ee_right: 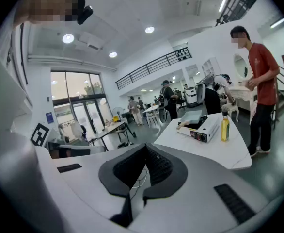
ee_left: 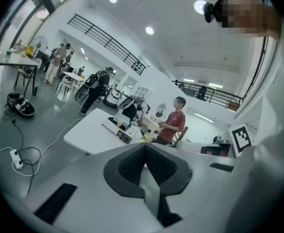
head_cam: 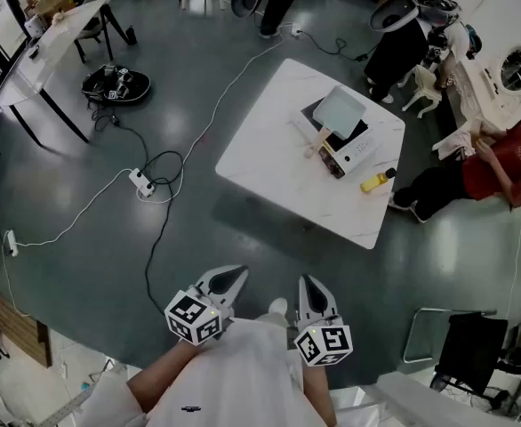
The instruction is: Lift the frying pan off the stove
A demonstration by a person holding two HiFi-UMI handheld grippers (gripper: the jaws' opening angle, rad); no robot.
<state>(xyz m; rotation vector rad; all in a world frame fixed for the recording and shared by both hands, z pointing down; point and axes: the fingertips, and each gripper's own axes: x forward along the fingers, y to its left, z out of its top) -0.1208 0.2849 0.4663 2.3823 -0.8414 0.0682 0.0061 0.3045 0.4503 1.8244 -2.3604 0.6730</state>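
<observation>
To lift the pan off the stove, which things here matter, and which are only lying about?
For the job:
frying pan
stove
table under them

Lying about:
oil bottle beside the stove
power strip on the floor

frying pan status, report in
Both shut, empty: left hand-held gripper, right hand-held gripper. Untouched frying pan on stove, far table. Loose cable left of path.

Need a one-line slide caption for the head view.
Left gripper and right gripper shut and empty near the body, away from the table where the frying pan sits on the stove.
</observation>
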